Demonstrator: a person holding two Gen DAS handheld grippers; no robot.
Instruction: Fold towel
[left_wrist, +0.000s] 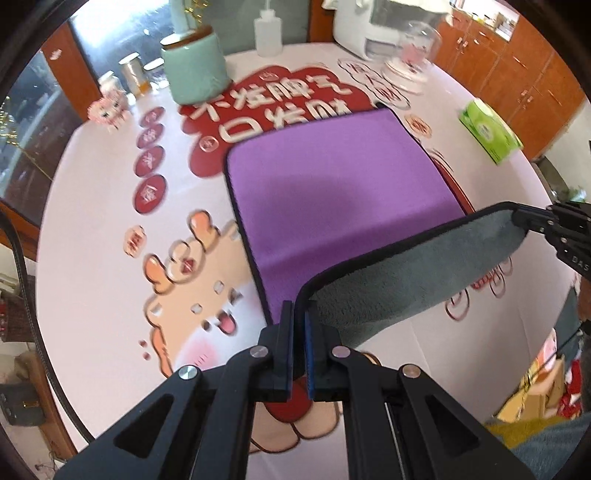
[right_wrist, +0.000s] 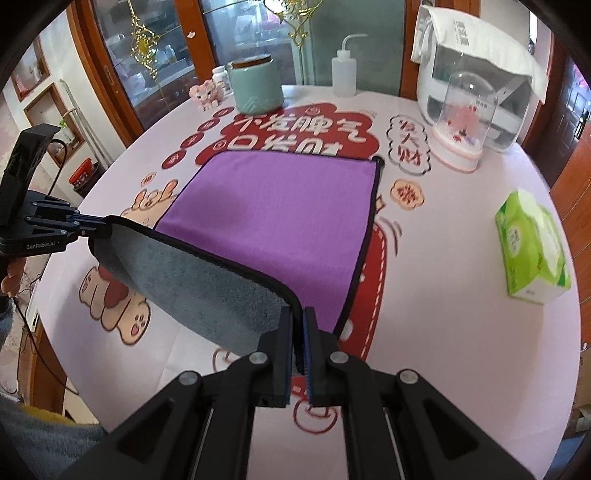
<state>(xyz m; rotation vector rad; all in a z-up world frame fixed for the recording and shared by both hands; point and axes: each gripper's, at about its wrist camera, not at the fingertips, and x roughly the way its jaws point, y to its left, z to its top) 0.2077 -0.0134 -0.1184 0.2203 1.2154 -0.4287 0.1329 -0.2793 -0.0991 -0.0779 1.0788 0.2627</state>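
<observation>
The towel (right_wrist: 273, 218) was spread on the bench (right_wrist: 461, 332), purple side up, with its near edge lifted off the cloth so that the grey underside showed. That near edge was held at both corners. The near left corner was pinched tight in the jaws of the left gripper (left_wrist: 298, 332), and the near right corner was pinched tight in the jaws of the right gripper (right_wrist: 298, 334). The lifted edge was stretched between them, from left to right, like a little bridge.

The rest of the towel was laid flat, straight ahead of both sets of jaws, reaching to the far edge by the red print. Neither gripper was clearly nearer to that far edge (they looked about level). So the fold would probably be made by carrying the held edge forward, over the purple part, towards the far edge. The green tissue box (right_wrist: 533, 245) and the teal jar (right_wrist: 256, 83) were well apart from the towel.
</observation>
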